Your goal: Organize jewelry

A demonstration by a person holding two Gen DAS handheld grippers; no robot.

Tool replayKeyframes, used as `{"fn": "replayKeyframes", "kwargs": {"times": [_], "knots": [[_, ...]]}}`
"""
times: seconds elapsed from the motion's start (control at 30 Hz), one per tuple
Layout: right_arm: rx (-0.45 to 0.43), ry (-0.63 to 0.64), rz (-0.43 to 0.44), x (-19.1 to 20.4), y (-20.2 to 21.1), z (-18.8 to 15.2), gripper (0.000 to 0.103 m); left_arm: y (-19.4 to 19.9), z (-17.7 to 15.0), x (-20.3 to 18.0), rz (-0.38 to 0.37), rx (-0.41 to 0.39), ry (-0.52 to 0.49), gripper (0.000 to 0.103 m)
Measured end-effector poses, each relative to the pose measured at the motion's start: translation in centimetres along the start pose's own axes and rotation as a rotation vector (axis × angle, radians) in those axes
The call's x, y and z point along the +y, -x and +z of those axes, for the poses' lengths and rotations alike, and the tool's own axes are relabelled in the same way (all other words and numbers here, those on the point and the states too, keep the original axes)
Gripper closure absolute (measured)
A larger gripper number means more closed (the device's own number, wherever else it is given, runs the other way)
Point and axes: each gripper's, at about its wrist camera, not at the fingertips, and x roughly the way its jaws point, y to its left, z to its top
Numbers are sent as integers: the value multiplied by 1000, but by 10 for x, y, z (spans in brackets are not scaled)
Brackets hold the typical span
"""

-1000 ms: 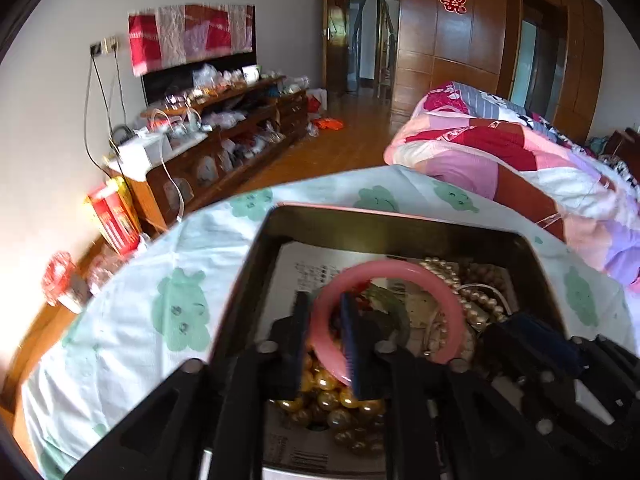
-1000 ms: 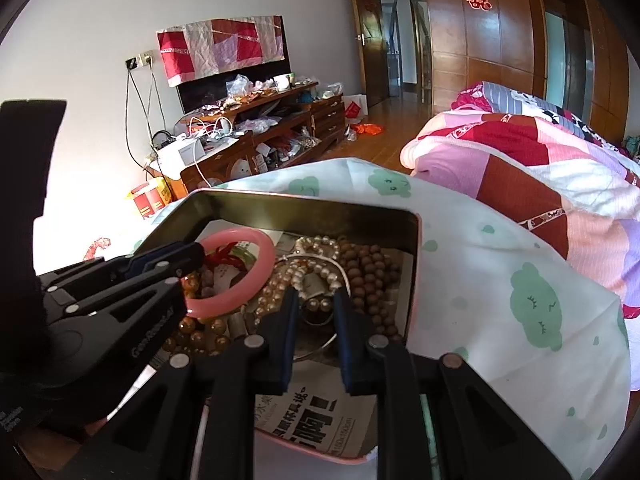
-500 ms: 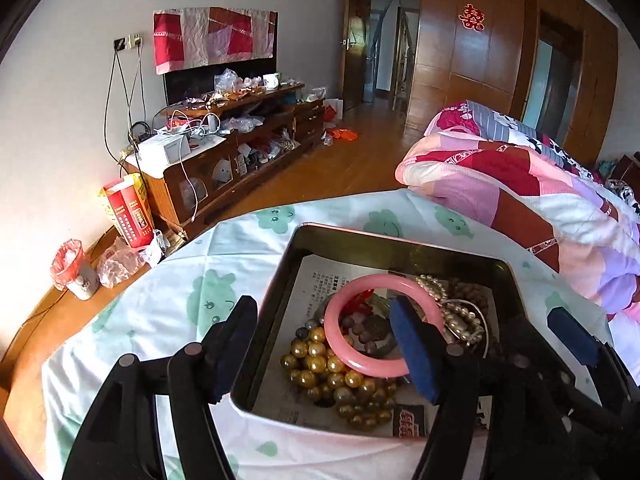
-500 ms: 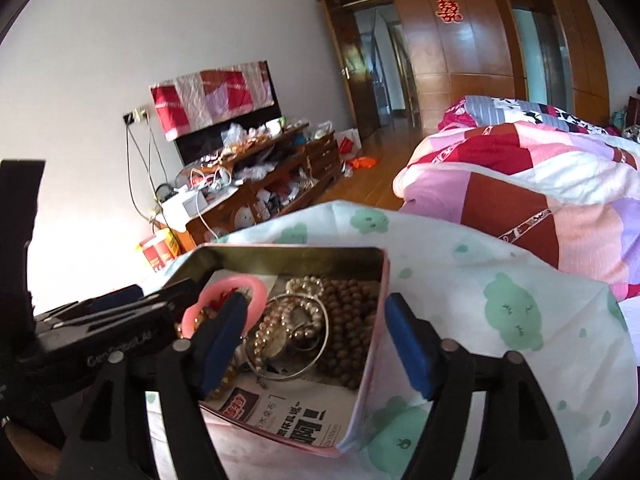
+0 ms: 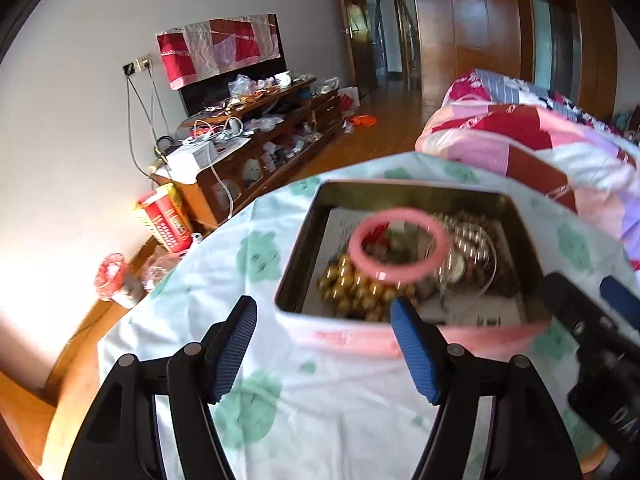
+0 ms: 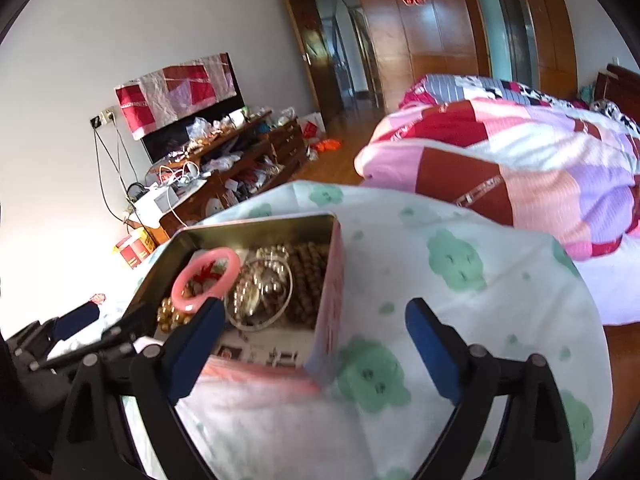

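A pink-sided metal tin (image 5: 304, 240) (image 6: 334, 280) sits on a cloth-covered table (image 5: 320, 400). In it lie a pink bangle (image 5: 398, 246) (image 6: 206, 278), gold beads (image 5: 356, 284), a silver bangle (image 6: 260, 300) and brown wooden beads (image 6: 310, 280). My left gripper (image 5: 324, 344) is open and empty, held back in front of the tin's near left corner. My right gripper (image 6: 314, 344) is open and empty, in front of the tin's near right corner. Each gripper's body shows at the edge of the other's view.
The table cloth (image 6: 460, 280) is white with green cloud prints. A bed with a patchwork quilt (image 6: 520, 176) lies to the right. A cluttered wooden TV cabinet (image 5: 256, 148) stands at the far wall. A red box (image 5: 166, 220) stands on the floor at left.
Both grippers opened and let go of jewelry inside the tin, then drew back out of it toward the table's near side. The pink bangle now rests on the pile.
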Motion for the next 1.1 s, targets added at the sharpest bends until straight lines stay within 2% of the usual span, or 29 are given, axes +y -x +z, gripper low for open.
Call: {"fn": "replayKeyframes", "kwargs": {"times": [0.23,0.77,1.1], "knots": [[42,13,-9,4,19,-18,9,21,-28,6,6,18,21,33],[40,48,-9,10,65,-47,9,67,-77,20,13,16,88,33],[-54,70,-7,21,105,-42,9,115,-78,39,51,-97,119,33]]}}
